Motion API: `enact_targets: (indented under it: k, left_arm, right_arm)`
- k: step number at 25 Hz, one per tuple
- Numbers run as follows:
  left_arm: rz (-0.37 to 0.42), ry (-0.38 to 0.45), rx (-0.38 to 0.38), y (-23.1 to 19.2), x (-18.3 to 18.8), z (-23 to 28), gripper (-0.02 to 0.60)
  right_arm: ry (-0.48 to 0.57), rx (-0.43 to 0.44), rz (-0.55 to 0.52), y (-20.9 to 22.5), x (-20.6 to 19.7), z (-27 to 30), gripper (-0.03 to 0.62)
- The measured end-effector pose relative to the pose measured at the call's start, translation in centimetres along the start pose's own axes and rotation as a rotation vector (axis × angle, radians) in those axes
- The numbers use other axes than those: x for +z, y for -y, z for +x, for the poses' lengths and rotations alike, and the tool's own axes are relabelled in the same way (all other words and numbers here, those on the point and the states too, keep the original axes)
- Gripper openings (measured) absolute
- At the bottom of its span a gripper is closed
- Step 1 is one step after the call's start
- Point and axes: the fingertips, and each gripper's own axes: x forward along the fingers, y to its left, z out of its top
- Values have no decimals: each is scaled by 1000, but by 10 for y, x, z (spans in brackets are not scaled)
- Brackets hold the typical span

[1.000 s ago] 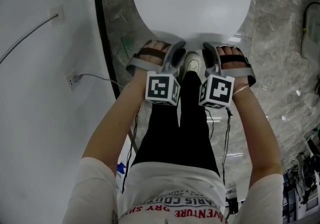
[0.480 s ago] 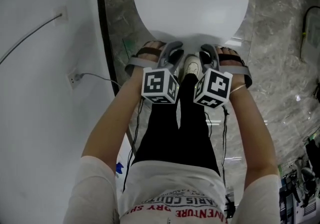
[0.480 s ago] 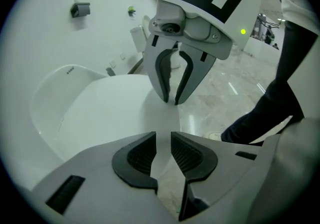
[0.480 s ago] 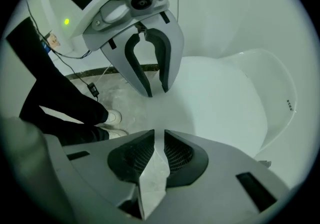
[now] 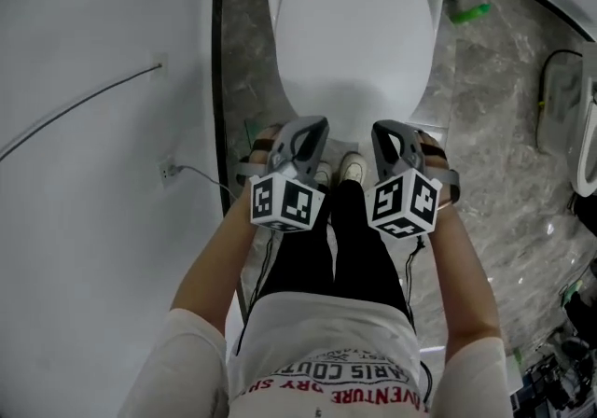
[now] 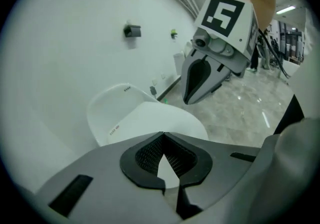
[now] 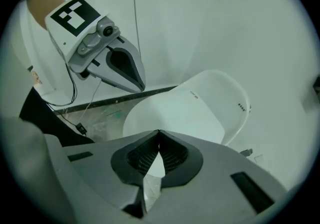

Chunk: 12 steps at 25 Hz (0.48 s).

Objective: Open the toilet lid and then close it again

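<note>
The white toilet lid (image 5: pixel 354 43) lies down flat over the bowl, and shows too in the left gripper view (image 6: pixel 160 118) and the right gripper view (image 7: pixel 175 113). My left gripper (image 5: pixel 312 132) hangs in the air above the lid's front edge, apart from it. Its jaws have just been closing and now meet with nothing between them (image 6: pixel 163 134). My right gripper (image 5: pixel 382 134) is level with it, about a hand's width to the right, tips together and empty (image 7: pixel 159 132).
A white wall with a socket (image 5: pixel 170 169) and a thin cable stands close on the left. The person's shoes (image 5: pixel 353 167) are at the toilet's foot. A green thing (image 5: pixel 469 12) lies on the marble floor to the right.
Both grippers have risen off the lid's front edge. The head view has pulled back, so the whole lid shows. The left jaws have closed.
</note>
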Motion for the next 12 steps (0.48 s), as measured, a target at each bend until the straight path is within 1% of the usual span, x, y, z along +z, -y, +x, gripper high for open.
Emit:
enact_targets:
  k: [4,6,8,12]
  left_arm:
    - [-136,65,36,-29,49,-42,8]
    - [-184,101,54,-42,76,-61,6]
    - [-205,138,75,-51,103,-86,6]
    - [-235,218,115,-66,152,-145,6]
  right_arm:
    - [61,-71,89,30,42,-51,14]
    - [98,-113,134,46,63,-77,14]
    - [136,-143,178,55,82,-108,14]
    - [226,-169,297,64,114,-175,14]
